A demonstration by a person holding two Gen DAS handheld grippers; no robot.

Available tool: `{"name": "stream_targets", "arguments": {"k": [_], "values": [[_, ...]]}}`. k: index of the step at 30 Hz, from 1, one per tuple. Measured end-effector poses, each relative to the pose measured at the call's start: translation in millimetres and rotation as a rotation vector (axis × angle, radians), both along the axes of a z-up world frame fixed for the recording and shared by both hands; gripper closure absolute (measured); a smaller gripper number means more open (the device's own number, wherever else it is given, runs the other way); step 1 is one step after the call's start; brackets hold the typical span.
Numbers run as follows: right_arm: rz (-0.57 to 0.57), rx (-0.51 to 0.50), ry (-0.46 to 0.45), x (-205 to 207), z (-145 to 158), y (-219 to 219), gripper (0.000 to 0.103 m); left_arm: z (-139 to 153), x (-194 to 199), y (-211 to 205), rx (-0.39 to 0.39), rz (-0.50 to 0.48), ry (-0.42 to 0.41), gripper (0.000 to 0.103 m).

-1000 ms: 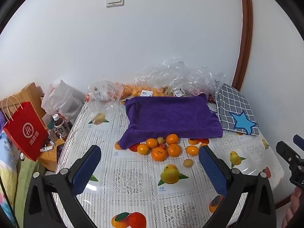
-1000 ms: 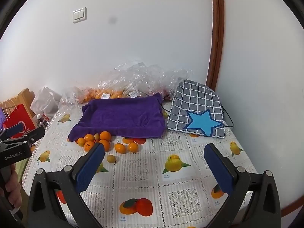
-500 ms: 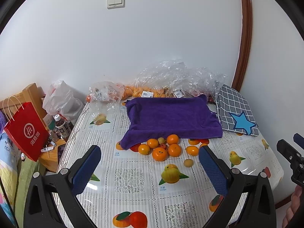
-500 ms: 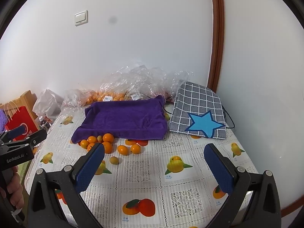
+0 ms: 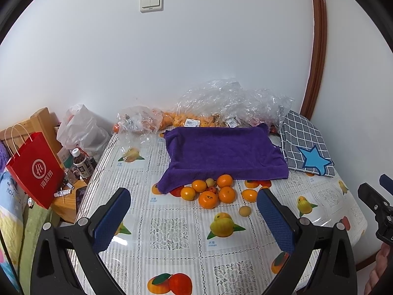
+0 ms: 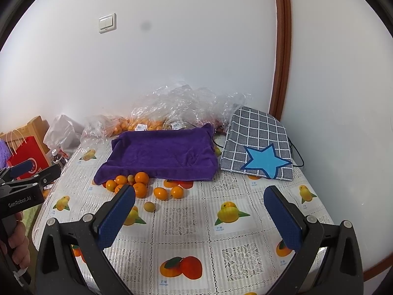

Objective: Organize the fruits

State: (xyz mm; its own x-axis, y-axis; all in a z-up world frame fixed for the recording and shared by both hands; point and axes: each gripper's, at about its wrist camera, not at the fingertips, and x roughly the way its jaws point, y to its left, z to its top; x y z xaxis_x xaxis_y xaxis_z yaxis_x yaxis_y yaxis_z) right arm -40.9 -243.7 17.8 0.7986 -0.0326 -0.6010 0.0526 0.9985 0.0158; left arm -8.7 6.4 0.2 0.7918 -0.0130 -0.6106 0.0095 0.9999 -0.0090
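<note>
Several loose oranges [image 5: 208, 194] lie in a cluster on the fruit-print tablecloth [image 5: 172, 231], just in front of a purple towel [image 5: 221, 152]. A small pale yellow fruit [image 5: 245, 211] lies apart, nearer to me. The same oranges [image 6: 140, 184] and pale fruit [image 6: 149, 206] show in the right wrist view, before the towel [image 6: 162, 154]. My left gripper [image 5: 194, 218] is open and empty, held above the table short of the fruit. My right gripper [image 6: 199, 218] is open and empty, to the right of the fruit.
Clear plastic bags with more oranges [image 5: 221, 108] lie along the wall behind the towel. A grey checked cushion with a blue star [image 6: 258, 147] sits at the right. A red paper bag [image 5: 36, 169], a white bag and bottles [image 5: 81, 167] stand off the table's left edge.
Both grippers have drifted a little; the view shifts slightly and the table sits marginally lower in the left wrist frame. No fruit has moved.
</note>
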Motion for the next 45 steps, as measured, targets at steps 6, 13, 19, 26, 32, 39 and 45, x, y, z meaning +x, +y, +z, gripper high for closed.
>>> {"name": "stream_targets", "arguments": {"k": [6,13,19,26,32,39,45], "values": [[0.000,0.000,0.000,-0.4,1.1,1.1,0.000,0.4,-1.0,0.0,-0.002,-0.001,-0.002,0.000],[0.000,-0.004,-0.008,-2.2,2.4,1.5,0.000,2.3,-1.2,0.3,-0.006,-0.001,-0.001,0.000],[0.002,-0.005,-0.017,-4.9,4.5,0.9,0.000,3.4,-1.8,0.4,-0.006,-0.002,-0.002,0.000],[0.004,-0.006,-0.019,-4.7,5.9,1.3,0.000,3.4,-1.4,0.0,-0.005,-0.001,-0.002,0.000],[0.009,-0.003,-0.019,-3.9,7.1,3.2,0.000,3.2,-1.9,0.6,-0.009,-0.001,-0.004,0.000],[0.014,-0.014,-0.023,-4.3,8.1,6.0,0.000,5.3,-0.4,-1.3,-0.006,-0.003,-0.004,0.000],[0.010,-0.016,-0.025,-5.4,7.7,5.6,0.000,6.7,2.5,-2.1,-0.014,-0.003,-0.007,0.000]]}}
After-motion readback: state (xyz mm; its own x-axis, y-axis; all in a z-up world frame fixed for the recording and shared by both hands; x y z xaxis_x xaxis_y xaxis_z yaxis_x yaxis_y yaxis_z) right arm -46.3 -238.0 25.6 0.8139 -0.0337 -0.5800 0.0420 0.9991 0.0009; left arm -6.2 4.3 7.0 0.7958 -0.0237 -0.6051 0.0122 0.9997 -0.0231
